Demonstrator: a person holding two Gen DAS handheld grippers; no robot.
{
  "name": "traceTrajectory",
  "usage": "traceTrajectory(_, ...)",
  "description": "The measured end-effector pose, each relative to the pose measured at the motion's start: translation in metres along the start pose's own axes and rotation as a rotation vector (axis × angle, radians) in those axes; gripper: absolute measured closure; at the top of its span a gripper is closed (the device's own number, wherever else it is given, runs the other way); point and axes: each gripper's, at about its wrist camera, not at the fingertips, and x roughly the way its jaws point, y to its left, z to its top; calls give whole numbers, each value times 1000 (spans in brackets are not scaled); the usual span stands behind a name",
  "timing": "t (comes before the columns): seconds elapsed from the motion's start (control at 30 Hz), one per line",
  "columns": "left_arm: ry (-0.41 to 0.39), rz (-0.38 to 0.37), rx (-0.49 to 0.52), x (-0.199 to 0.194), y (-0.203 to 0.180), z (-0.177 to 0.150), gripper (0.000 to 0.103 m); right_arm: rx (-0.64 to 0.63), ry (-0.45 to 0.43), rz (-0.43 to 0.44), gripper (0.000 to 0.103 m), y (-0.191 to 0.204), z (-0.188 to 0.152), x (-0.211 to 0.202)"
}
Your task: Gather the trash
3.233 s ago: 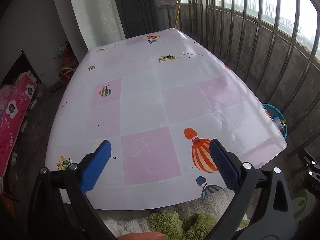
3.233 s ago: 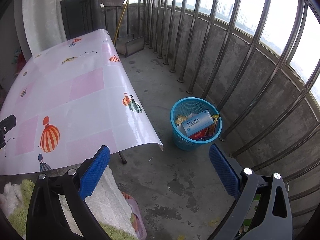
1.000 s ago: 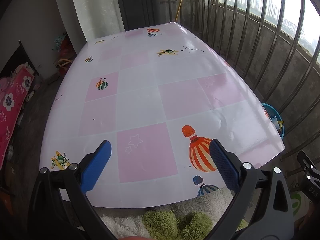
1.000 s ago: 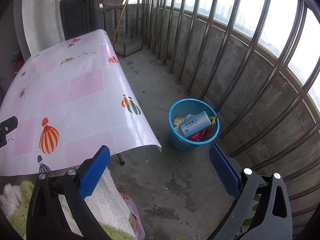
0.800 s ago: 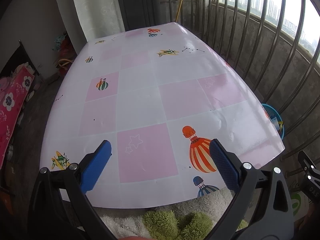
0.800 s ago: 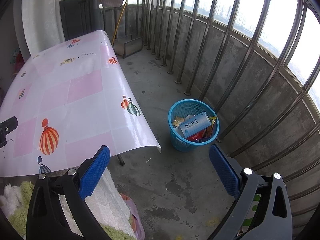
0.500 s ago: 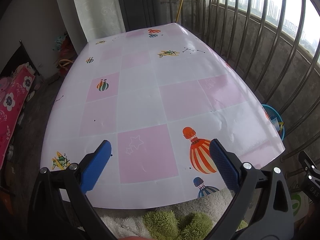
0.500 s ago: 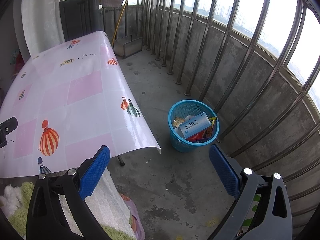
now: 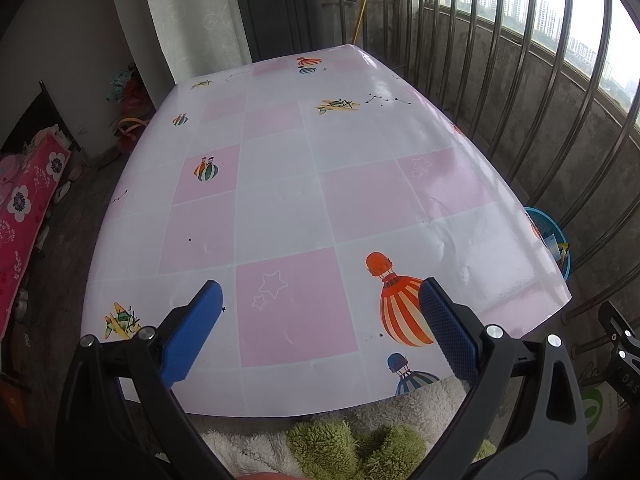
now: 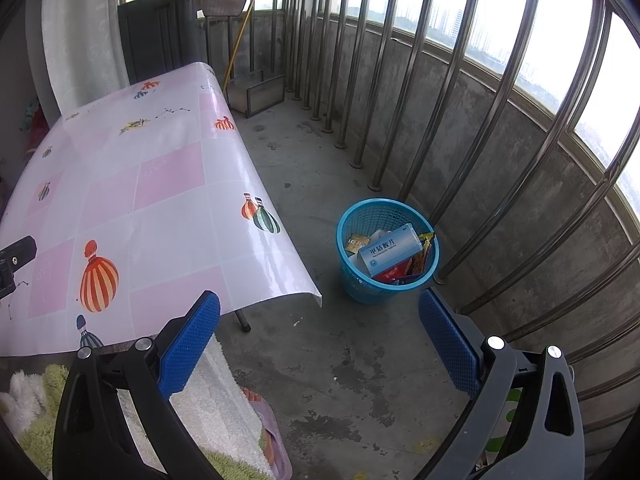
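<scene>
Little has changed: both the left gripper (image 9: 318,312) and right gripper (image 10: 320,322) still hover spread and empty, table (image 9: 280,184) bare, bin (image 10: 386,252) apparently full, so collecting looks done.

You have one table under a glossy pink-and-white checked tablecloth (image 9: 304,184), and one round blue plastic mesh wastebasket (image 10: 372,288) on the concrete floor beside it. In that basket you can count one white-and-blue cardboard medicine box (image 10: 390,250) on top; the coloured wrappers around it are too jumbled to number. You hold two grippers, the left gripper (image 9: 320,336) and the right gripper (image 10: 320,336), each with two blue-padded fingers spread wide.
</scene>
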Motion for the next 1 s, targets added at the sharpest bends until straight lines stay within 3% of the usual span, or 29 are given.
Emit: traceTrajectory(1.0,15,1,-4,2,5,-5,9,0,-1,0,6,-1,-2,0)
